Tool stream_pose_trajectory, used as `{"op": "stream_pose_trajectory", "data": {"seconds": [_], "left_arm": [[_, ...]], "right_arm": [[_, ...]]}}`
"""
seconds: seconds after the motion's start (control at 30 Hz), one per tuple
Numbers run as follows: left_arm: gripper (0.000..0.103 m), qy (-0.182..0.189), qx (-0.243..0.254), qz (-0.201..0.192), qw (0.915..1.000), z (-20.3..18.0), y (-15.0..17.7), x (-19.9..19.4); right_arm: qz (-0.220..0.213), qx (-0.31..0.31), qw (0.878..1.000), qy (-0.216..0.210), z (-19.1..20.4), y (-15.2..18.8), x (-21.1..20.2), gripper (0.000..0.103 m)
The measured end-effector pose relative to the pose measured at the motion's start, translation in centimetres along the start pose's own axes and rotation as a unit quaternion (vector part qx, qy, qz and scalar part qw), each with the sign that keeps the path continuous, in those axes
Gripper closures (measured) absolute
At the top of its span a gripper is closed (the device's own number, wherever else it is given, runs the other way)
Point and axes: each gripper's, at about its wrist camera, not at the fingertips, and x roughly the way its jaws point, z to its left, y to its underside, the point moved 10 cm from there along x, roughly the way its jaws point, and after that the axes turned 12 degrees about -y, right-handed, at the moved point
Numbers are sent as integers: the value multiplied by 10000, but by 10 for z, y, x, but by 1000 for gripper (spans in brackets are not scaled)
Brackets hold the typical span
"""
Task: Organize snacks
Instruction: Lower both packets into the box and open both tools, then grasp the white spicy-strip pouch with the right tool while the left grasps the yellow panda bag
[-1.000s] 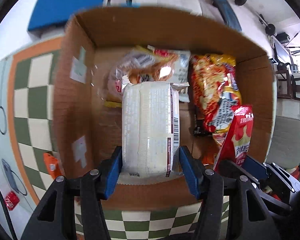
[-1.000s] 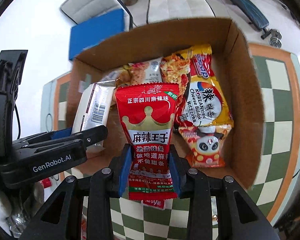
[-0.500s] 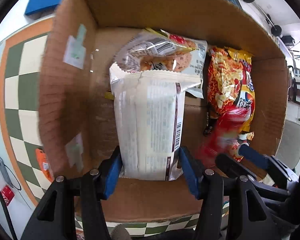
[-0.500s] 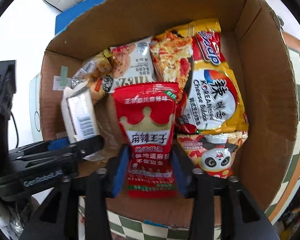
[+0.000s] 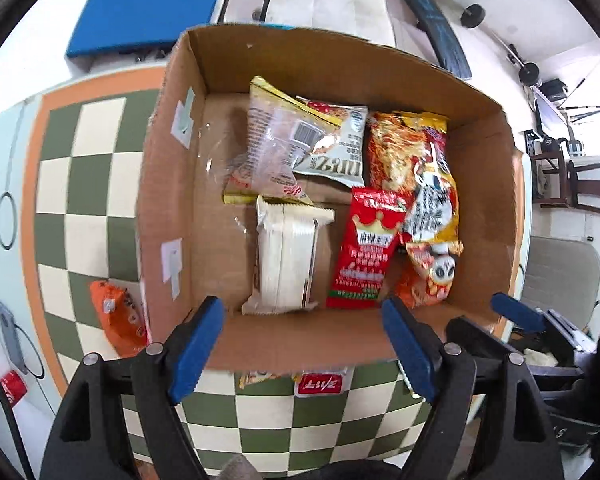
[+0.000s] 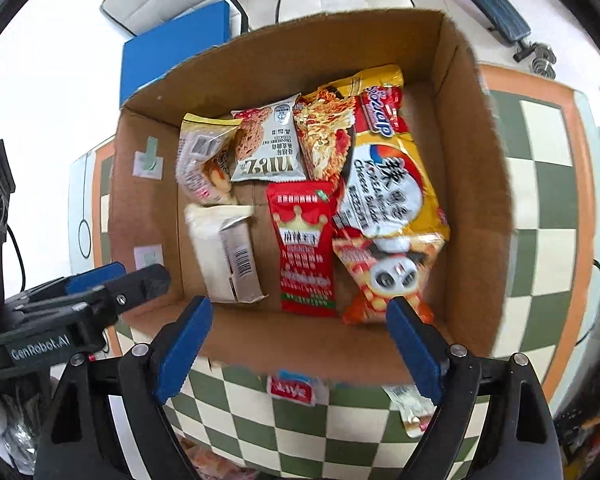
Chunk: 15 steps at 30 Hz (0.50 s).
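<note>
Snack packets lodged in cardboard box [image 5: 480, 216]; both hand-held grippers opening, holding nothing.

Left wrist view: left hand-held gripper [image 5: 302, 346] above the box's near wall, jaws spreading wide, nothing between them. White biscuit pack [image 5: 286, 260] stands on edge on the box floor, red crown packet [image 5: 366, 252] just beside it, noodle bag [image 5: 424, 184] and panda packet [image 5: 436, 276] to the right, oat cookie pack [image 5: 334, 148] behind. Orange packet [image 5: 118, 318] lies outside on the checkered counter [image 5: 88, 152].
Right wrist view: right hand-held gripper [image 6: 298, 354] likewise empty, jaws widening, over the near wall; red crown packet [image 6: 304, 256] flat beside the white biscuit pack [image 6: 230, 256]. Loose packets [image 6: 290, 390] wait on the counter [image 6: 548, 184] in front of the box.
Risk, as judged: the edge-standing white pack may topple onto its neighbour; grippers working this near each other may collide.
</note>
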Motion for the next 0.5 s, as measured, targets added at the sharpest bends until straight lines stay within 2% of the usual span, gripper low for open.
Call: {"op": "stream_pose_trajectory", "data": {"seconds": [0.13,0.27,0.37,0.5], "left_arm": [[22,-373,-138,-556,9977,2,36,-12],[22,-674,-316,-766,9943,9,77,-3],[22,-734,-451,-514,9950,13,96,27],[22,-605,-538,-26,9967,13,107,68]], "right_arm": [[-140,-233,9995,189,-4,31,-16,12],[-55,-303,9980,547,-35,71,-18,12],[123,-126,9977,656,-66,100,-6,12],[347,240,9968,674,-106,129,21,12]]}}
